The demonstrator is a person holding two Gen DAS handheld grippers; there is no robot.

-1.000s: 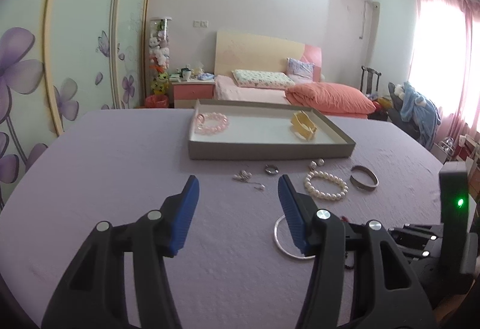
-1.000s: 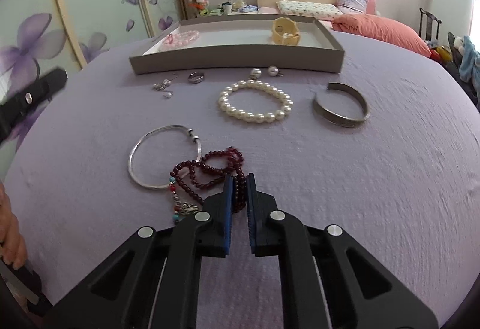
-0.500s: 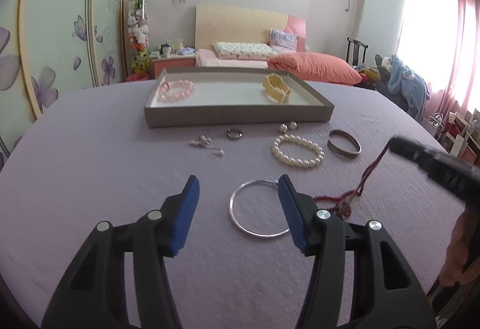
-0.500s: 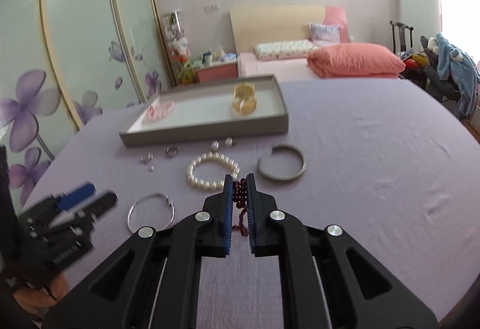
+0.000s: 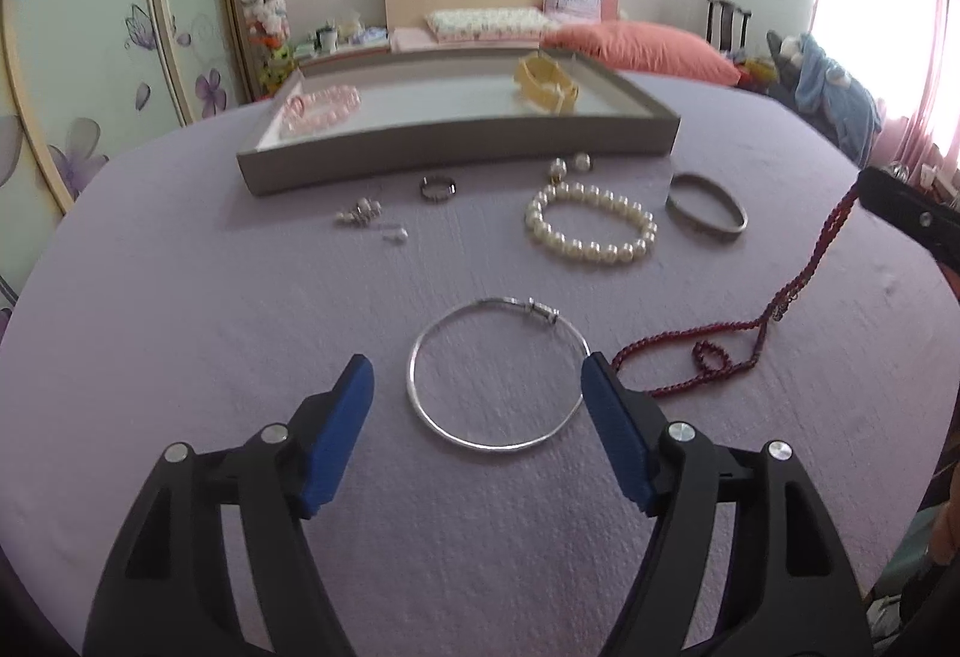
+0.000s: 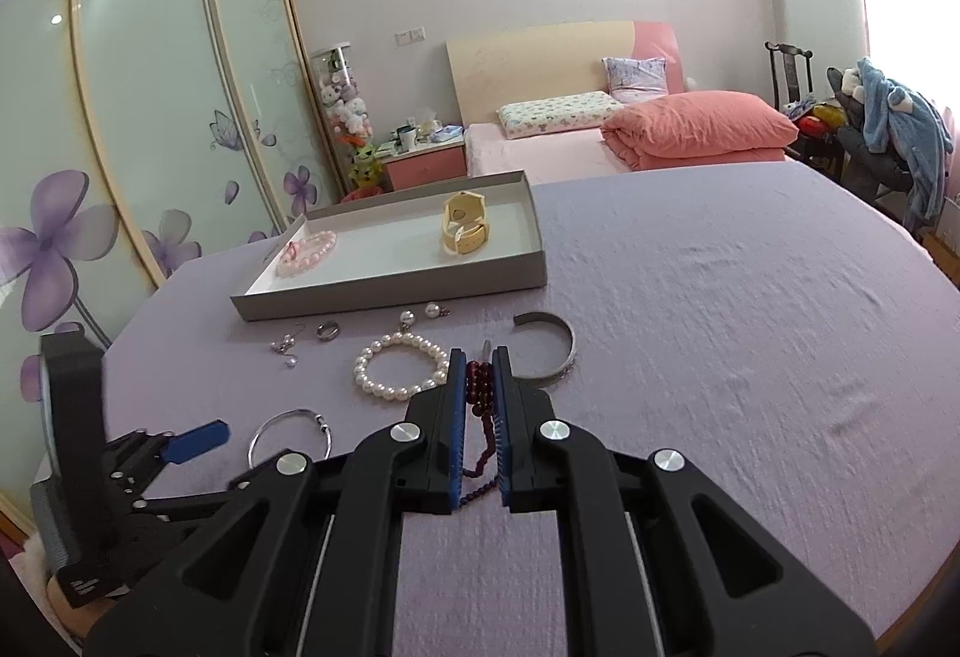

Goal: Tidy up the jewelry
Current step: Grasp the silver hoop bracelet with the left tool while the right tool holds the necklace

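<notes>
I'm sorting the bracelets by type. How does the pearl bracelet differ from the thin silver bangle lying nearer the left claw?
The pearl bracelet is a string of round white beads; the silver bangle is one thin, smooth metal hoop with a small clasp. The bangle's ring looks wider and rounder. The pearl bracelet lies closer to the tray; the bangle lies just ahead of the open left claw. Both lie flat on the purple cloth, outside the tray.

red bead strand (image 6: 478, 387): mostly buried between the right tool's pads; small earrings (image 5: 371, 219): too tiny to make out; right tool (image 5: 909, 213): cut off by frame edge
</notes>
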